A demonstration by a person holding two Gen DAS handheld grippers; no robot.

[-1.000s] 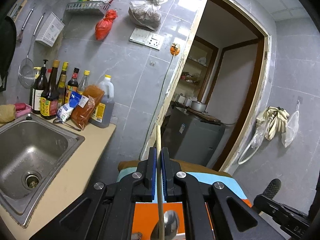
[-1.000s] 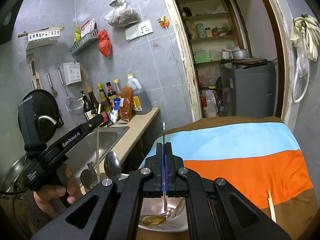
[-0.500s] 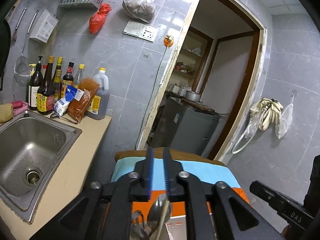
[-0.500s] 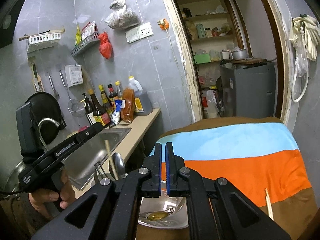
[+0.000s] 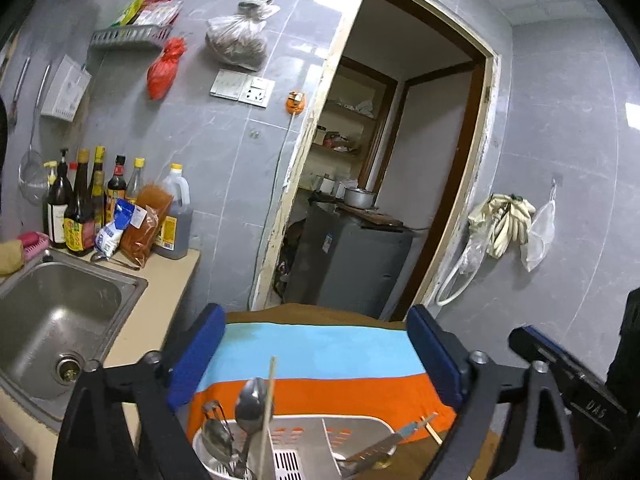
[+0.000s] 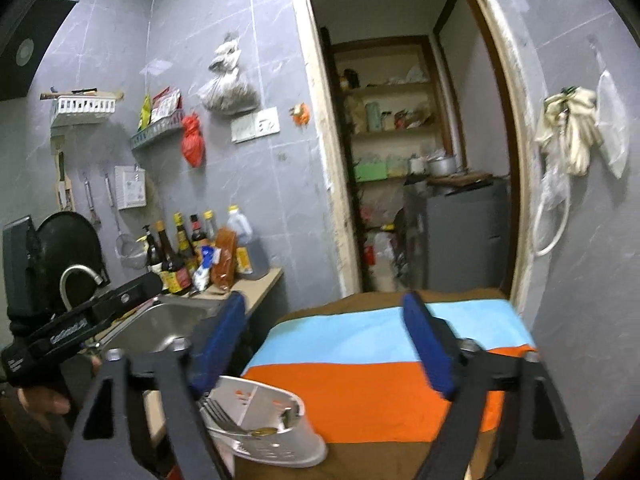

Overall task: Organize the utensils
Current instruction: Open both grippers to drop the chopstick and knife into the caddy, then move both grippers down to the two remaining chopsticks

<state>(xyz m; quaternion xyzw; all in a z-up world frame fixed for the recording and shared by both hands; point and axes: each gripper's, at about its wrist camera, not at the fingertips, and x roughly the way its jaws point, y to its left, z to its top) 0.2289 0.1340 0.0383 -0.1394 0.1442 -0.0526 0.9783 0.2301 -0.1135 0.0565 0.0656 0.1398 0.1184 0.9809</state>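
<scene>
A white divided utensil holder (image 5: 320, 436) stands on a striped cloth-covered table (image 5: 320, 344). In the left wrist view its left compartment holds spoons (image 5: 250, 400) and one wooden chopstick (image 5: 267, 412); a knife-like utensil (image 5: 376, 446) leans in the right compartment. A loose chopstick (image 5: 430, 426) lies on the cloth beside the holder. My left gripper (image 5: 316, 352) is open and empty above the holder. My right gripper (image 6: 324, 344) is open and empty; the holder (image 6: 264, 424) with a fork (image 6: 224, 416) sits below it.
A steel sink (image 5: 48, 320) and counter with sauce bottles (image 5: 80, 208) lie left of the table. A doorway (image 5: 384, 184) with a grey cabinet is behind. The other gripper's body (image 5: 568, 376) shows at right; the person's hand holds the left gripper (image 6: 52, 336).
My left gripper let go of the chopstick, which now stands in the holder, and opened wide. My right gripper let go of its thin utensil and opened wide, lifting away.
</scene>
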